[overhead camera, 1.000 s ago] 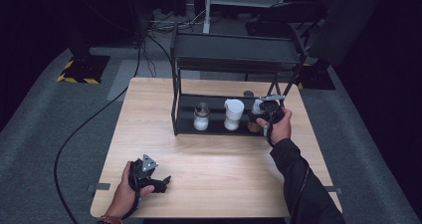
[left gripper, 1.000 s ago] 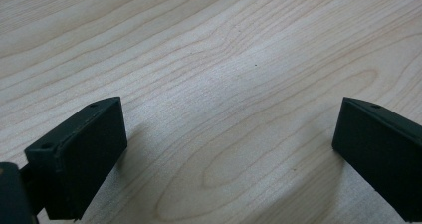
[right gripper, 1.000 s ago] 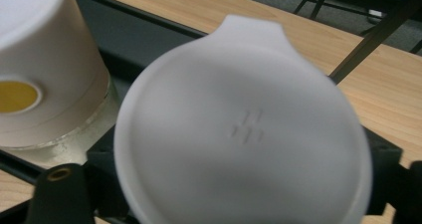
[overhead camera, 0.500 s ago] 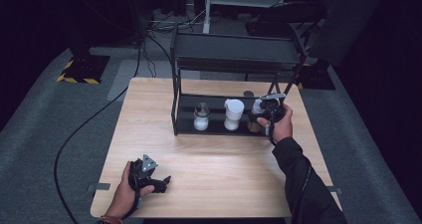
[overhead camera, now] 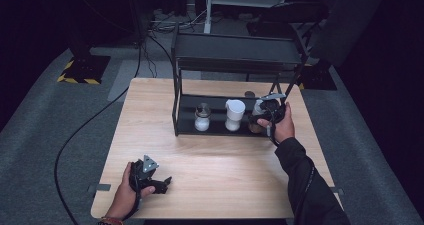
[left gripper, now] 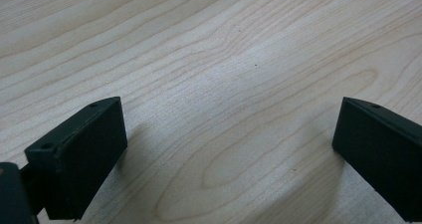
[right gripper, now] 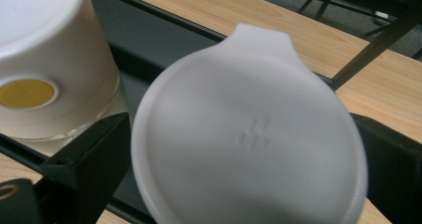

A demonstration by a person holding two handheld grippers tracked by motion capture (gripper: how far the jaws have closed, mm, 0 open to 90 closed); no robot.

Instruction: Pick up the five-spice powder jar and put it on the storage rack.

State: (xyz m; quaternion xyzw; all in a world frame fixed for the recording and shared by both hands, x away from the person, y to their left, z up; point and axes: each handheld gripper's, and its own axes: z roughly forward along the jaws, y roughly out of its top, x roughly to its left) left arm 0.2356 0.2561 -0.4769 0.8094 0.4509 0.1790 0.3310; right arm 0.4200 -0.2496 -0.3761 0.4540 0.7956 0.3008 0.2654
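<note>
White-lidded jar (right gripper: 249, 139) between right claw (overhead camera: 264, 114) jaws, on black rack (overhead camera: 215, 127), contents hidden

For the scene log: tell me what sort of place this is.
Probably a recording studio or lab set up for staged tabletop tasks, not a kitchen. A lone wooden table stands on grey carpet amid black curtains, with a black wire rack and trailing cable.

Dark studio: black drapes (overhead camera: 45, 25), floor cables (overhead camera: 75, 135)
</note>
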